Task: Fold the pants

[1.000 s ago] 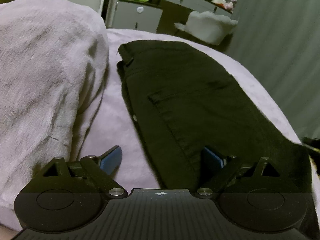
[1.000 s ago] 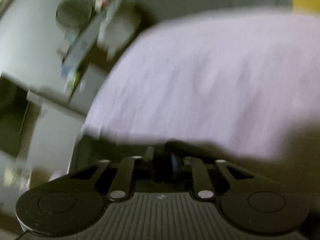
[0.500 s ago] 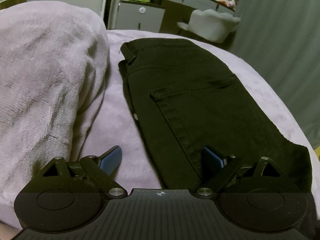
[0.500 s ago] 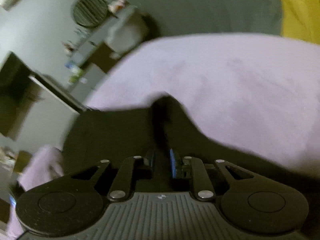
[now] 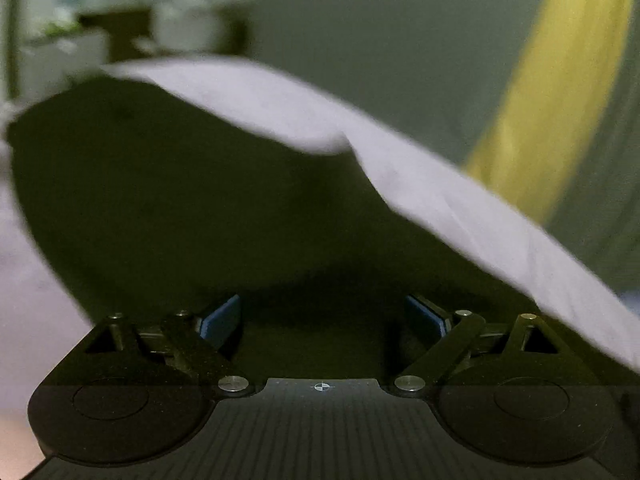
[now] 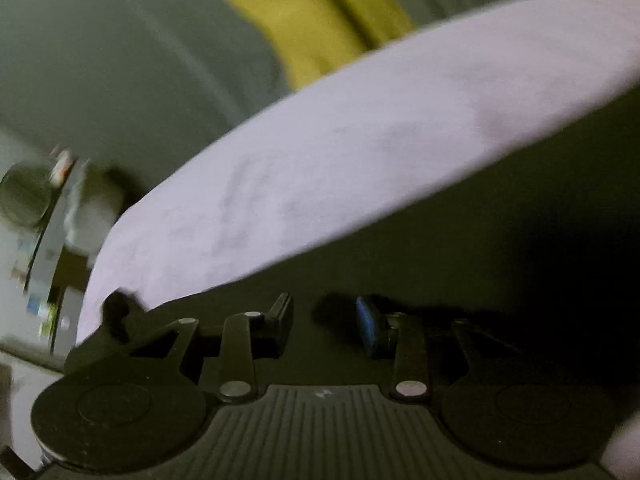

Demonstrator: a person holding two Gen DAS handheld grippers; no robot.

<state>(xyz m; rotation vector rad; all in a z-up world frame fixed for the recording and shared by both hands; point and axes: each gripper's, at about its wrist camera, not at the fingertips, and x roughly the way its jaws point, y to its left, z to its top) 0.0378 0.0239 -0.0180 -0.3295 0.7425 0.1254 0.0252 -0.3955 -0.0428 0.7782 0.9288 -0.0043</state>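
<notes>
Left wrist view: my left gripper (image 5: 322, 316) hangs with its blue-padded fingers (image 5: 222, 318) spread wide, nothing pinched between them. Directly beneath and ahead of them lie the black pants (image 5: 180, 208), a broad dark mass spread flat on the bed (image 5: 460, 204), whose lilac cover shows as a pale band curving behind the garment and down to the right edge of the picture. Whether the fingertips touch the cloth I cannot tell; the picture is blurred. Behind the bed I see a grey-green curtain (image 5: 380, 60) with a yellow strip (image 5: 560, 92) running down it, and at the upper left some smeared pale furniture (image 5: 120, 28).

Right wrist view: my right gripper (image 6: 324, 320) is over the same pants (image 6: 500, 264), which fill the lower right of the picture; its jaws are opening, and I see no fold of fabric caught in the gap, only dark cloth below. One blue pad (image 6: 368, 322) shows on the right finger. The bed (image 6: 360, 160) crosses the picture as a tilted lilac band beyond the garment's edge. Above it hang the curtain (image 6: 120, 60) and the yellow strip (image 6: 312, 12); blurred furniture (image 6: 44, 216) stands at the left edge.
</notes>
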